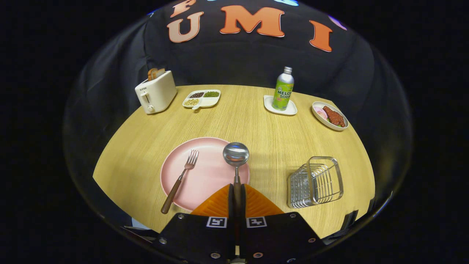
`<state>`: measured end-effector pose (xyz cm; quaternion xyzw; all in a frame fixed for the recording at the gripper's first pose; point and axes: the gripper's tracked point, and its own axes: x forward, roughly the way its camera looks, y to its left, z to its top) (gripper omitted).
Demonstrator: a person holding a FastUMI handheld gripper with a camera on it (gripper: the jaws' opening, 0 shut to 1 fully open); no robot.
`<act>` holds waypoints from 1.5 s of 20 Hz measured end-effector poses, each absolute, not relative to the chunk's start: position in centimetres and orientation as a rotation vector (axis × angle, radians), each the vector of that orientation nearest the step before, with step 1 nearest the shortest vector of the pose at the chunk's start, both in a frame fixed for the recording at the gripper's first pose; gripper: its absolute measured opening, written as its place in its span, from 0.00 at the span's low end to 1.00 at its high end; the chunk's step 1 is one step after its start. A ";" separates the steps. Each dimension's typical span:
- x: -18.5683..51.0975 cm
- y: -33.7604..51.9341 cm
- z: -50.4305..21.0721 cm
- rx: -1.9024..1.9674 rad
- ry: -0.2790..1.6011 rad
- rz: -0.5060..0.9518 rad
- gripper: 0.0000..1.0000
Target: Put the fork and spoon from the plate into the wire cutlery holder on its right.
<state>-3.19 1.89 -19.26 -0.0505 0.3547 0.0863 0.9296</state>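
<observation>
Nearest, my gripper point(237, 198) has its two orange fingers point(218, 205) closed narrowly on the brown wooden handle of the spoon point(236, 161); the handle runs straight out between them and the polished bowl stands just ahead of the fingertips, over the right part of the pink plate point(205, 172). Whether the bowl hangs clear of the plate or touches it, I cannot tell. I judge the spoon stiff and light, bowl-heavy, its wood giving better purchase than the slick metal, so the hold on the handle suits it.

The fork point(180, 181) lies on the left part of the plate, tines pointing away, its wooden handle overhanging the plate's near rim toward the table's point(256, 124) near edge; that handle is the likely place to take it.

To the right of the plate, apart from it and near the table's right edge, stands the wire cutlery holder point(317, 181), open at the top, light and probably easy to nudge.

Along the far edge: toaster point(155, 91), divided dish point(202, 99), bottle point(283, 90) on a coaster, and a food bowl point(329, 115).
</observation>
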 end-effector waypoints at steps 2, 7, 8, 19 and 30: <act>-3.7 1.1 -17.8 -0.092 0.729 0.185 0.05; -5.0 -2.6 -15.1 -0.138 0.747 0.180 0.05; -5.2 -3.6 -14.5 -0.144 0.751 0.171 0.05; -6.7 -12.2 -15.6 -0.258 0.965 0.107 0.05; -4.1 -13.5 -17.8 -0.338 1.155 0.157 0.05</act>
